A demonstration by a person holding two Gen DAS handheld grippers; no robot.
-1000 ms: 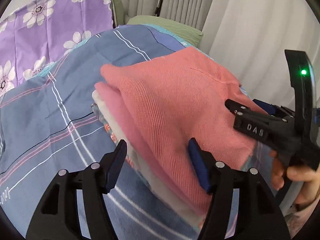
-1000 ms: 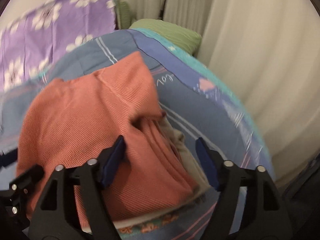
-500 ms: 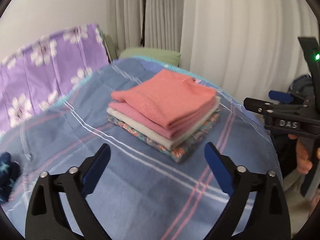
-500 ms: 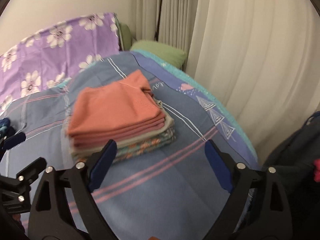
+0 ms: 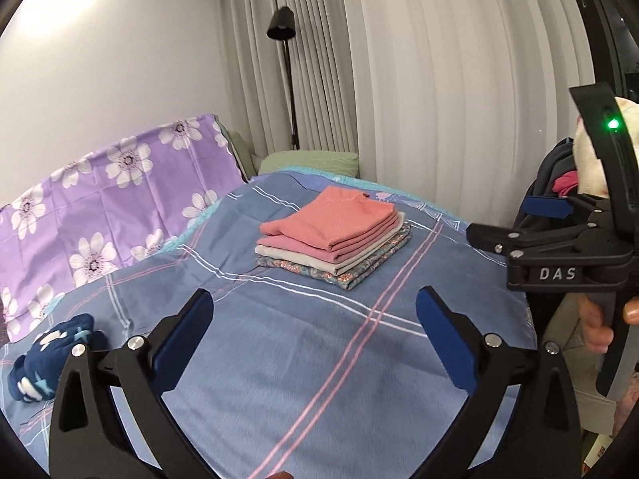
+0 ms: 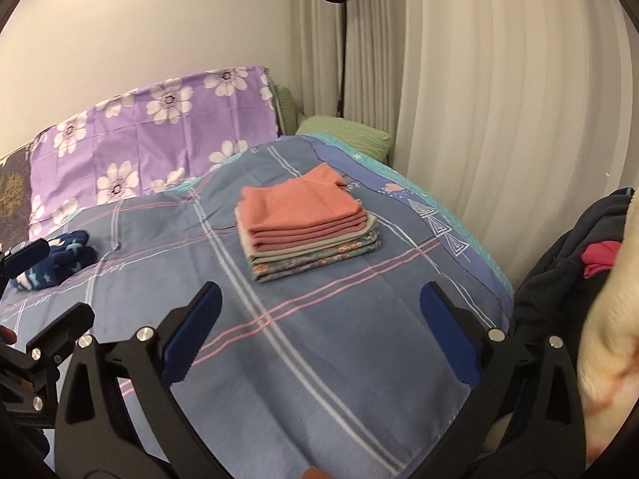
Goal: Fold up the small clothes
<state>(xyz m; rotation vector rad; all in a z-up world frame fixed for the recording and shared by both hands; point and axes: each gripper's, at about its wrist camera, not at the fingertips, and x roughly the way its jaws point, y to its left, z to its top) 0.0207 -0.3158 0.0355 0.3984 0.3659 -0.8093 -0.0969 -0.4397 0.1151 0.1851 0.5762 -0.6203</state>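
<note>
Left gripper (image 5: 313,333) spread wide, blue-padded fingers (image 5: 185,335) gripping nothing, raised over the near part of a blue plaid bedspread (image 5: 319,359). Right gripper (image 6: 319,329) likewise fully parted and empty, poised above the same cloth; seen side-on at the right edge of the left wrist view (image 5: 515,221), marked "DAS", green light glowing, held in the right hand (image 5: 601,325).

Farther back on the bedspread, well apart from both tools, a neat stack of folded clothes (image 5: 333,237): coral knit piece (image 6: 301,203) on top, pink and beige layers beneath, floral print piece (image 6: 319,261) at the bottom, edges roughly squared. Off to the left, near the bed's edge, a crumpled navy garment with pale stars (image 6: 56,259), unfolded, apart from the stack.

Behind, a purple sheet with white flowers (image 5: 112,203) draped along the wall side, a green pillow (image 6: 347,135) at the far corner, a black floor lamp (image 5: 283,40) against pale curtains (image 6: 499,99). At right, a dark bag (image 6: 559,279) showing something pink.
</note>
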